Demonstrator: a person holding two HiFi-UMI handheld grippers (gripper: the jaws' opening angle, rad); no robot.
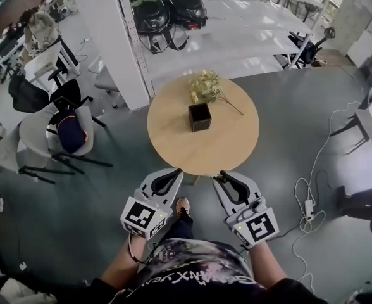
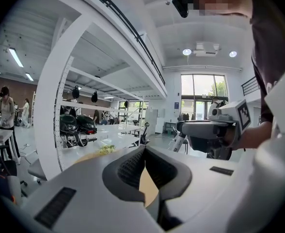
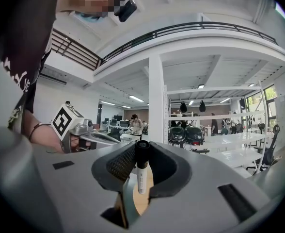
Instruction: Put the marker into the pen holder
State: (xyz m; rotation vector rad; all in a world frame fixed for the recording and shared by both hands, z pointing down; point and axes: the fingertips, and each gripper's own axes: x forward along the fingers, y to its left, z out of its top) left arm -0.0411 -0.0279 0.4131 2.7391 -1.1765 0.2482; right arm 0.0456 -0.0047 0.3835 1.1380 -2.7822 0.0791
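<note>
A black square pen holder stands near the middle of a round wooden table, beside a bunch of yellow flowers. Both grippers hang side by side just short of the table's near edge. My right gripper is shut on a white marker with a black cap, which stands upright between the pads. My left gripper is shut, with nothing between its pads. The marker cannot be made out in the head view. Each gripper view shows the other gripper alongside.
A white pillar and a shelf with dark helmets stand behind the table. Office chairs stand at the left. A white cable and power strip lie on the grey floor at the right. The person's feet are under the table edge.
</note>
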